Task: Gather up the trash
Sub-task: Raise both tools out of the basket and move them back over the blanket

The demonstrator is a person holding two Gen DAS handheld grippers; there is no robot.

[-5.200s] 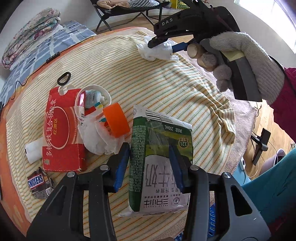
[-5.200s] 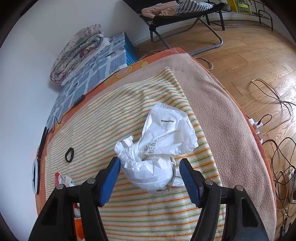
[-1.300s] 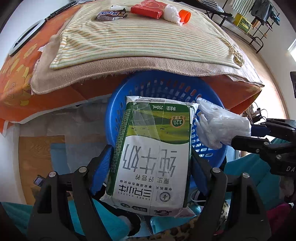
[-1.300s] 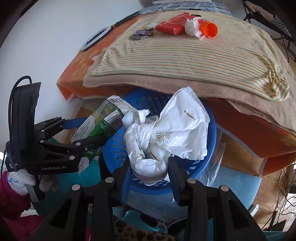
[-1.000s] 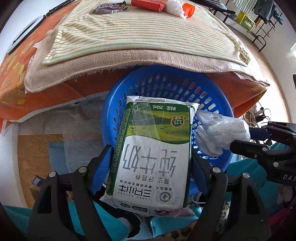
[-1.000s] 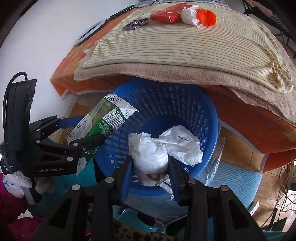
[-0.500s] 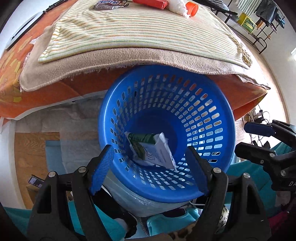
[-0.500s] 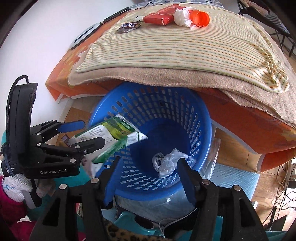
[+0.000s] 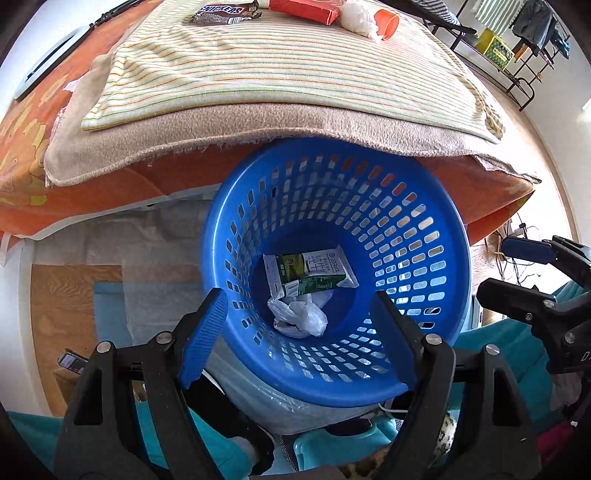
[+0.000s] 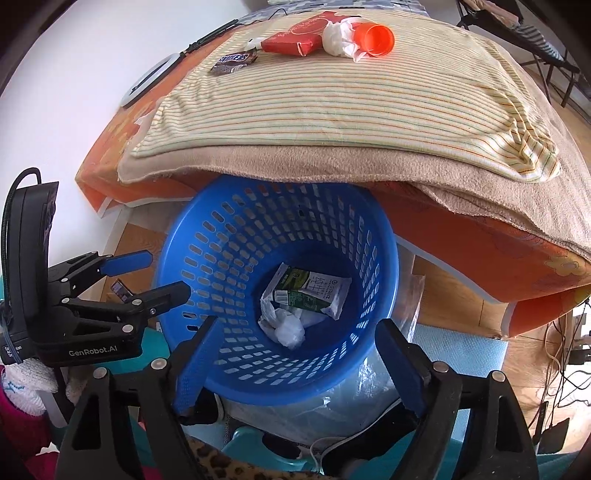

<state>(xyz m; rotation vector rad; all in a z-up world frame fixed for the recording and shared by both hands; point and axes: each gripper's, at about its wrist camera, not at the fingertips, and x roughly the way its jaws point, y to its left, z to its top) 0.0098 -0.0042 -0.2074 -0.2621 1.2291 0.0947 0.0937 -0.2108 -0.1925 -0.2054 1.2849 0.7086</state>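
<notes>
A blue perforated basket (image 9: 436,206) stands on the floor under the bed's edge; it also shows in the right wrist view (image 10: 207,236). At its bottom lie a green-and-white milk carton (image 9: 310,271) (image 10: 310,288) and a crumpled white plastic bag (image 9: 301,319) (image 10: 282,326). My left gripper (image 9: 301,332) (image 10: 147,273) is open and empty over the basket's near rim. My right gripper (image 10: 295,362) (image 9: 517,266) is open and empty over the rim too. On the striped blanket (image 9: 280,66) remain a Snickers wrapper (image 9: 223,13) (image 10: 234,61), a red box (image 9: 306,9) (image 10: 295,38), white tissue (image 10: 338,35) and an orange cup (image 10: 375,37).
The bed's beige blanket edge (image 9: 258,125) overhangs the basket's far rim. A clear plastic bag (image 10: 354,398) lies under the basket. Cables (image 10: 569,350) run on the wooden floor at the right. A phone (image 9: 72,360) lies at the left.
Both grippers opened over the basket. The white bag and then the milk carton dropped from them and now rest on the basket's bottom.
</notes>
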